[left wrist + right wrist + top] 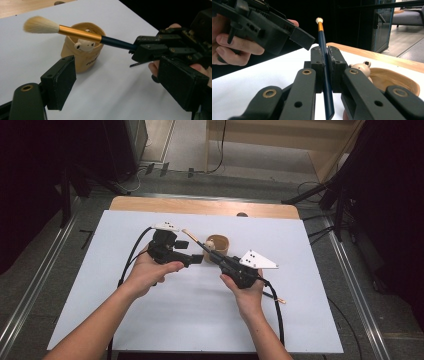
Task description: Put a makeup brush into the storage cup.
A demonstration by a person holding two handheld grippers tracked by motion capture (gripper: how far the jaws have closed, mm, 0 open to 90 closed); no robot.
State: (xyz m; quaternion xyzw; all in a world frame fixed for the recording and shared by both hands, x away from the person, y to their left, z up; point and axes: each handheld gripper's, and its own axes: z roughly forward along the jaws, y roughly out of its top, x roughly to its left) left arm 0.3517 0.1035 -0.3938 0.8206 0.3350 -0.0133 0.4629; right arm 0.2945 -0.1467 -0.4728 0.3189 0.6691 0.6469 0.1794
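Right gripper view: jaws clamped on brush (325, 72)

left black two-jaw gripper (197, 258): jaws standing apart with nothing between the pads; pointing toward the other gripper | right black two-jaw gripper (210, 252): jaws clamping tight; angling up and away from the person | bare forearms reaching in from the near edge; hands wrapping the grips

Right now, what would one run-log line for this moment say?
right gripper: shut on brush | left gripper: open, beside brush handle, nothing between jaws | cup: upright on table, bear figure inside
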